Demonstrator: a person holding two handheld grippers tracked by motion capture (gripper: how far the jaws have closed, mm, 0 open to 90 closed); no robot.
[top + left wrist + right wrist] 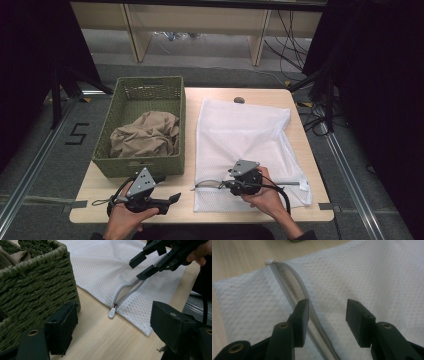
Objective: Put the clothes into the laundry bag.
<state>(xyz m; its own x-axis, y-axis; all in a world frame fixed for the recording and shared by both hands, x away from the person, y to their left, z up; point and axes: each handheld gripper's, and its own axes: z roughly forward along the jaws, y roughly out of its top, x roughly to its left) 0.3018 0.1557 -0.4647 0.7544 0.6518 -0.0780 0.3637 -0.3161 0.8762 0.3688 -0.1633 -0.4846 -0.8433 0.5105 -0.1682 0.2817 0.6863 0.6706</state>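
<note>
My right hand-held gripper point(327, 312) was over the white mesh bag point(240, 135), jaws apart at the zipper point(294, 280).
Nothing was pinched; one pad touched the curved grey zipper tape, the pull tab point(111, 313) lay at the bag's near-left corner on the pale wood tabletop point(150, 200). My left hand-held gripper point(172, 199) sat open just in front of the woven green basket point(145, 167) holding crumpled tan cloth point(147, 134).

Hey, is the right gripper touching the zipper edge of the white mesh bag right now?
Touching. In the left gripper view, the right gripper has its lower jaw tip on the raised zipper edge of the mesh bag.
</note>
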